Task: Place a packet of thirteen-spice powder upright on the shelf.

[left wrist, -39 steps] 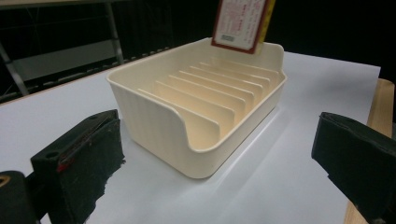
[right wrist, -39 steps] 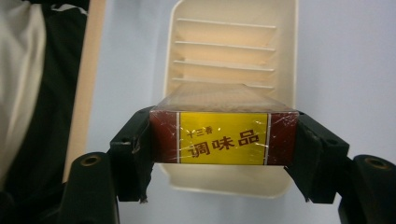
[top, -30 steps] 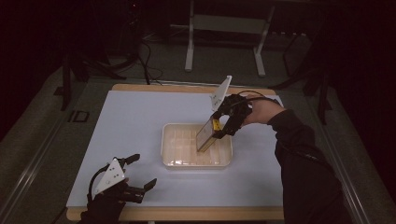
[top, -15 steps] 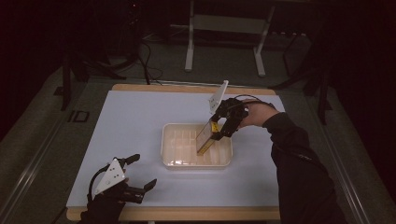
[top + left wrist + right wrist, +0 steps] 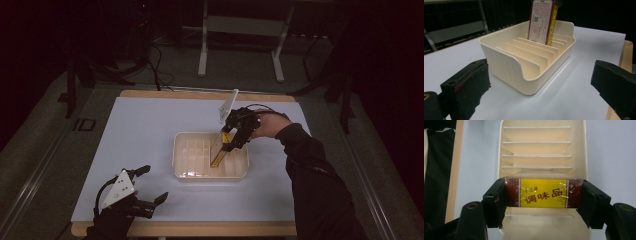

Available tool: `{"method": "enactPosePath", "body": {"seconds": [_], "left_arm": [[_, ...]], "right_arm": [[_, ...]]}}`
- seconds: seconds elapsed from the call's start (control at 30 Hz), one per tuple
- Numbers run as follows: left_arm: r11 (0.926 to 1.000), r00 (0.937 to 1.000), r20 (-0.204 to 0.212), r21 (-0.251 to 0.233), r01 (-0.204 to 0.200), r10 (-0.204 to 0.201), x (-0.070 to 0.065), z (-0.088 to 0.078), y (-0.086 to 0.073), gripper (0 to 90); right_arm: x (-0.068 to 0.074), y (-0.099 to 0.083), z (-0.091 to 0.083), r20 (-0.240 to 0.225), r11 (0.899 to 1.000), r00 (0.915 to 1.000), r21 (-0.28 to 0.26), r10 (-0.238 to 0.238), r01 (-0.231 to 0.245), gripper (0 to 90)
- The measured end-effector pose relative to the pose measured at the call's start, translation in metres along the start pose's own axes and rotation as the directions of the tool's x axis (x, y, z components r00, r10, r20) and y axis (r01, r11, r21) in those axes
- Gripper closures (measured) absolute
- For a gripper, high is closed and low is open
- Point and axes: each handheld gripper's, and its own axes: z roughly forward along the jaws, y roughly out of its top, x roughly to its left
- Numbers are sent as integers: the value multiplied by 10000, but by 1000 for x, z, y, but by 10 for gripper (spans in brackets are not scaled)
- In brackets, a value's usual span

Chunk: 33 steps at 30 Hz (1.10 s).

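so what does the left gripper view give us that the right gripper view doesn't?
Left gripper view: the box's printed label face with its small code, standing upright with its lower end down among the rack's dividers near the far end, plus the rack's outer wall and the left gripper's open jaws.
Right gripper view: the box's yellow end panel with red characters, clamped between the right gripper's jaws, seen from above.
Both: the cream rack, its dividers and the pale mat.

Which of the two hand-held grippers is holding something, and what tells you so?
The right hand-held gripper: its jaws clamp a red-and-yellow packet upright over the cream slotted tray. The left hand-held gripper rests open near the table's front edge, nothing between its jaws.
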Motion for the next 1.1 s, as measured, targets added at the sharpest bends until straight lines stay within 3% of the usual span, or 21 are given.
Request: {"method": "enactPosePath", "body": {"seconds": [0.33, 0.7, 1.1], "left_arm": [[10000, 10000, 37, 35, -16, 16, 0, 0, 0, 21], [10000, 10000, 59, 36, -9, 9, -1, 0, 0, 21], [10000, 10000, 70, 40, -2, 1, -1, 0, 0, 21]], "right_arm": [[-2, 1, 16, -53, 9987, 10000, -512, -21, 19, 318], [-4, -7, 42, -242, 9973, 9996, -718, 137, -155, 317], [-2, -4, 40, -216, 9968, 9997, -782, 121, -137, 308]]}}
